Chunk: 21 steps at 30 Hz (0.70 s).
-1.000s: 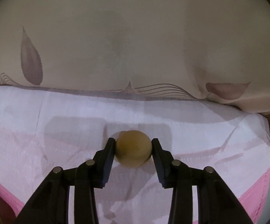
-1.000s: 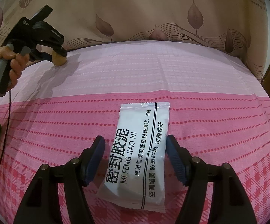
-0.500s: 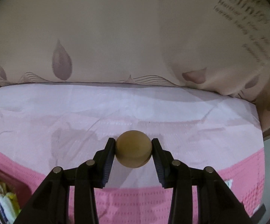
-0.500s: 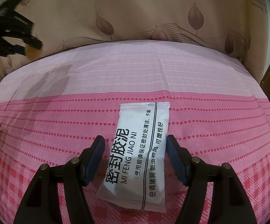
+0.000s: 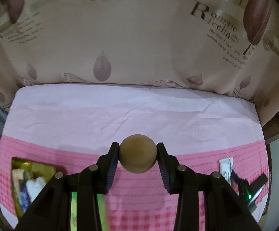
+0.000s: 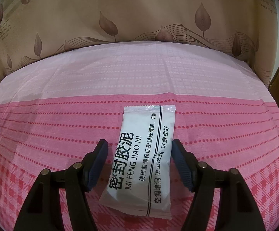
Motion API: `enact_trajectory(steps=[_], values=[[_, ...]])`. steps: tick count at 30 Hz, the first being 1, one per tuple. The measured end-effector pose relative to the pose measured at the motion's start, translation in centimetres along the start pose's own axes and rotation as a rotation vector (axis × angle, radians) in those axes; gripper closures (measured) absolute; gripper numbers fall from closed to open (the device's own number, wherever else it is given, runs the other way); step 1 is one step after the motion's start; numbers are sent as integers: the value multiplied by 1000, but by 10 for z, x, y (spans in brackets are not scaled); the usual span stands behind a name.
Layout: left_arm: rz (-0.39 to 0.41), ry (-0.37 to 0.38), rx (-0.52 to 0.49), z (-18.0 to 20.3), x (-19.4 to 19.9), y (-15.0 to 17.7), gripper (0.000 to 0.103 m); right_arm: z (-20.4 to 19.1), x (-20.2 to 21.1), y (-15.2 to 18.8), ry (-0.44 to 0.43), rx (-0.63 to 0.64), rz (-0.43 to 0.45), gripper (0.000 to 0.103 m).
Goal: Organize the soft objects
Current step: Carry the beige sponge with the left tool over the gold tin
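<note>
Tan and smooth, a soft ball [image 5: 137, 153] sits pinched between the pads of the left gripper [image 5: 137, 156], held above the pink tablecloth [image 5: 120, 115]. Low at the near left lies an open yellow box [image 5: 33, 168] with packets inside, their print too blurred to read. At the right, the right gripper [image 6: 139, 160] hovers with its jaws spread wide on either side of a white sachet [image 6: 145, 159] that lies flat on the cloth; neither pad is clearly touching it. Its black print reads "密封胶泥" and "MI FENG JIAO NI", with smaller Chinese lines alongside. Behind the table hangs a beige curtain [image 5: 139, 38] with brown leaves, lettered "Romantic feelings" and "love".
</note>
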State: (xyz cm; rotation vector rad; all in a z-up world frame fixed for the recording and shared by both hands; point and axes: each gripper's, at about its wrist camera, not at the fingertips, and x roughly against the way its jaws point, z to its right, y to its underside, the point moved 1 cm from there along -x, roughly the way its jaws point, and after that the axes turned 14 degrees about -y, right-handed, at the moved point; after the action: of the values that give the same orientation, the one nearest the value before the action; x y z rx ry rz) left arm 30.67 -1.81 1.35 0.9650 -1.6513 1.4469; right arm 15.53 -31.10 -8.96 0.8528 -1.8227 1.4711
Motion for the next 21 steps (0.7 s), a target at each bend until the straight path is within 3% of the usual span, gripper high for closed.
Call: enact_trajectory(steps=[10,21], values=[[42,-72,40,-88,49,33,63,1,0,0,1,0,0,37],[7,-161,127,-186,42,93,63,1,1,1,8,4,-1,37]])
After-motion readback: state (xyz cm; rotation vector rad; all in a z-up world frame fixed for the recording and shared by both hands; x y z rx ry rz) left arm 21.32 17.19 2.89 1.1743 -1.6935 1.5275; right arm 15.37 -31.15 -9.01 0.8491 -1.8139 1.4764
